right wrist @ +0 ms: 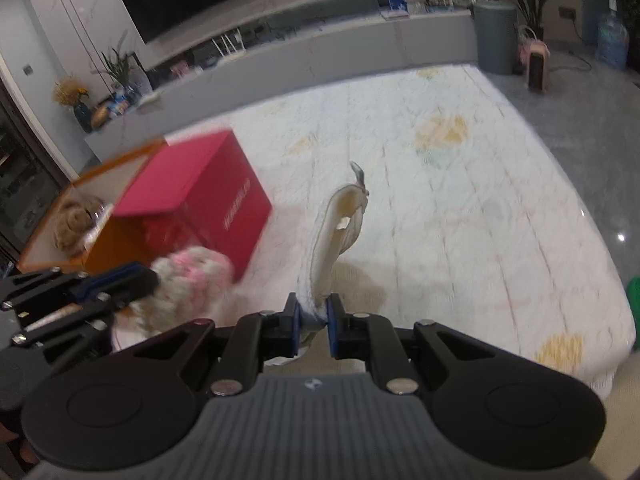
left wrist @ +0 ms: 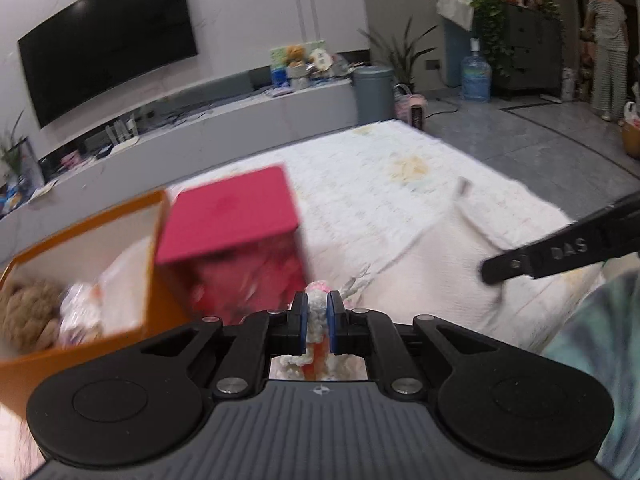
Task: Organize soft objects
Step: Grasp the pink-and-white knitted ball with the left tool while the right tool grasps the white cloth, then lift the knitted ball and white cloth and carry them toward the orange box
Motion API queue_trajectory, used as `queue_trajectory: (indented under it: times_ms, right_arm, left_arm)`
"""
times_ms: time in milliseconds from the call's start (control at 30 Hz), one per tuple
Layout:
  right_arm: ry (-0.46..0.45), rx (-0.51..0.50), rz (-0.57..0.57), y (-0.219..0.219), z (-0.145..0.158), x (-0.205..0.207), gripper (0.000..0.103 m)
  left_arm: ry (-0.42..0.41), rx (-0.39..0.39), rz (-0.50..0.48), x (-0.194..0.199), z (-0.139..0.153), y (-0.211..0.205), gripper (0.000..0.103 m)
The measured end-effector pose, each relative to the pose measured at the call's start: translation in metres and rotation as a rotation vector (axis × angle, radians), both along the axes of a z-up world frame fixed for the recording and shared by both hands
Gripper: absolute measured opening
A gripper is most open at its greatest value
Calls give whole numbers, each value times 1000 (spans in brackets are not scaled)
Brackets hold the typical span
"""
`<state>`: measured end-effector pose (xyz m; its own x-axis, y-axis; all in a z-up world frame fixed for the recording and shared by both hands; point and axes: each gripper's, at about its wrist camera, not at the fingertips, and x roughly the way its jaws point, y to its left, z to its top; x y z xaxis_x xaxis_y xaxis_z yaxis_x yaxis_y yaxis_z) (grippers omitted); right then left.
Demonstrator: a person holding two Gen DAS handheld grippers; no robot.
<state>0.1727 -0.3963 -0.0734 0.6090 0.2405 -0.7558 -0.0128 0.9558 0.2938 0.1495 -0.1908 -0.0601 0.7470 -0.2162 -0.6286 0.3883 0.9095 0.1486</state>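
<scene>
In the left wrist view my left gripper [left wrist: 317, 314] is shut on a fluffy white and pink plush toy [left wrist: 318, 300], held above the pale quilt [left wrist: 380, 184]. Just behind it stand a red box [left wrist: 240, 216] and an open orange box [left wrist: 80, 216] with a brown plush toy [left wrist: 28, 312] inside. My right gripper [right wrist: 312, 314] is shut on a fold of white cloth [right wrist: 338, 232] that rises off the quilt [right wrist: 480, 200]. The right wrist view also shows the left gripper [right wrist: 148, 280] with the plush toy [right wrist: 192, 280] beside the red box [right wrist: 200, 196]. The right gripper's finger [left wrist: 520, 262] reaches in from the right.
A low grey TV cabinet [left wrist: 240, 120] runs behind the quilt under a wall TV [left wrist: 108, 48]. A grey bin [left wrist: 373, 92], a small pink heater [left wrist: 414, 110] and a water bottle [left wrist: 475, 76] stand at the quilt's far corner. A person [left wrist: 608, 40] stands at the far right.
</scene>
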Motion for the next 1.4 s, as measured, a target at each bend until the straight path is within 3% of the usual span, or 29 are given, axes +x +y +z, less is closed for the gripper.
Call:
queue_trajectory:
  times_ms: [100,200,367,433,467,500,633,833,1133,1300,1400]
  right_arm:
    - [70,-95,-8,8,-15,2,12]
    - [93,-133,-3,12,-19,3,20]
    - [111,-153,-11,11,-25,6,31]
    - [117,-131,-13,7,-26,8,51]
    - [123,-125,-13,7,-27,9,57]
    - [124,-126,-11,8,-27,10,66]
    - [120,-175,13,19,-25,11,84]
    - [222,-226,79,38,-38,30,90]
    - [339,-195,103,46,-58,52,96]
    - [357,-236,144,53,-63,54,94]
    - [359,-292,187,62,-66,52,80]
  left_arm:
    - [45,-48,8,3,-15,7,10]
    - [91,-110,-10,6,-23,7,12]
    - [178,-162,-25,12,-39,8,25]
    - [189,-171,-23,12,-42,11,36]
    - [189,-168,-12,10,-44,13,56]
    - [187,-167,4,10,-44,15,70]
    - [206,-206,67,7,-40,31,86]
    - [343,-321,170,20,-57,56,86]
    - [438,-399,169,32,-74,52,83]
    - [429,-409,151,30,-73,51,63]
    - [415,-402,147,27,-70,50,54]
